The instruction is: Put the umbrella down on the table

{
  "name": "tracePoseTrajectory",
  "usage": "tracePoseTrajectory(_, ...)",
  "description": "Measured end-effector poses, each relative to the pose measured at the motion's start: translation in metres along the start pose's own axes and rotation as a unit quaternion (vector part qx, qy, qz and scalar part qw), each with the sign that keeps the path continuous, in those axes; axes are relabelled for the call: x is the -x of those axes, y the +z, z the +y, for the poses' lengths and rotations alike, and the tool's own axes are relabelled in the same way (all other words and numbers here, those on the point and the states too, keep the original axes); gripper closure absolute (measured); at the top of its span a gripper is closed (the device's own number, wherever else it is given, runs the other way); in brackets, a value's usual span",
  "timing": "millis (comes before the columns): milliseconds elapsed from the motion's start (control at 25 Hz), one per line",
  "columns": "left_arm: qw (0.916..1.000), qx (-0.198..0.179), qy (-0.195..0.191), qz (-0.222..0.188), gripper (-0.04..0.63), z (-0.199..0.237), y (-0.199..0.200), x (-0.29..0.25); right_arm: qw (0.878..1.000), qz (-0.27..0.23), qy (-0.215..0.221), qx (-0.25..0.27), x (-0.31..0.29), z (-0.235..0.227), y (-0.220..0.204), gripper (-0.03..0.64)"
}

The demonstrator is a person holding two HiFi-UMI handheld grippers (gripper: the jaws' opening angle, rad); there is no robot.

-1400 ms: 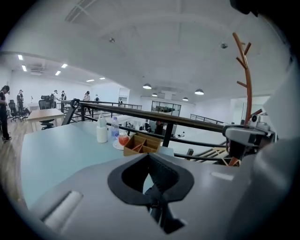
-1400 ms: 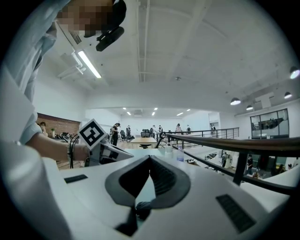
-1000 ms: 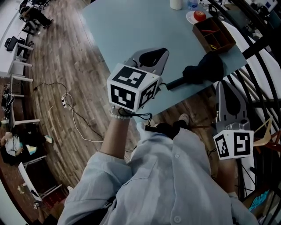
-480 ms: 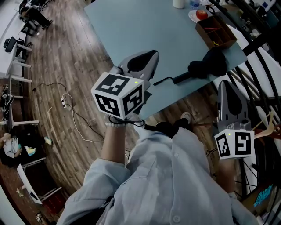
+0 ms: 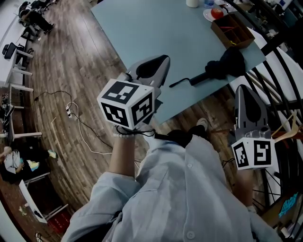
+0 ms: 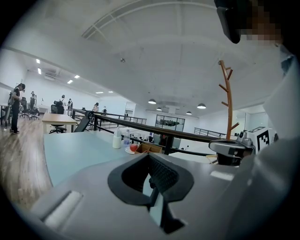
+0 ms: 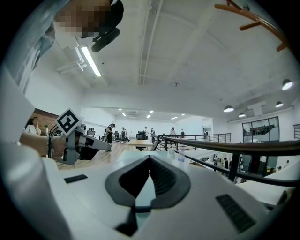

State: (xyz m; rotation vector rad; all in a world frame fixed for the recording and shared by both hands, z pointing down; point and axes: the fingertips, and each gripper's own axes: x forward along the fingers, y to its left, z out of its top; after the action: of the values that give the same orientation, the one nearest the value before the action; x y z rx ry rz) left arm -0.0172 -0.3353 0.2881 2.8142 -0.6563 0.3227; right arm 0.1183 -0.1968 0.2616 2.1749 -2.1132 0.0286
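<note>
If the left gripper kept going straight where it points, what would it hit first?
Probably the bare table top: the left gripper tips slightly down over it, and the umbrella lies off to its right. Depth is unclear.

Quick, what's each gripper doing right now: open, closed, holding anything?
Left gripper: fingers closed, holding nothing.
Right gripper: fingers closed, holding nothing.

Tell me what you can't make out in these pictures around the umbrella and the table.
- Umbrella: absent from both gripper views; the bodies of the left gripper and right gripper fill the lower picture.
- White bottle: head view, cut off by the top edge.
- Wooden box contents: head view, too small to name.
- Red round thing: head view, too small to identify.
</note>
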Motion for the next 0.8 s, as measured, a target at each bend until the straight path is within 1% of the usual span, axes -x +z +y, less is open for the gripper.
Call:
tracePoseTrajectory(480,0.9997,0.003,-0.026,-0.003,0.591,-0.019,-0.011,0.012,1.000,0.009,-0.021,-0.004,0.025,0.013,-0.011,0.617)
tracePoseTrajectory(800,0.9997,0.010,-0.020,-0.010,0.591,-0.044,-0.010,0.012,1.000,0.010,-0.011,-0.004,0.038,0.000,-0.009,0.617)
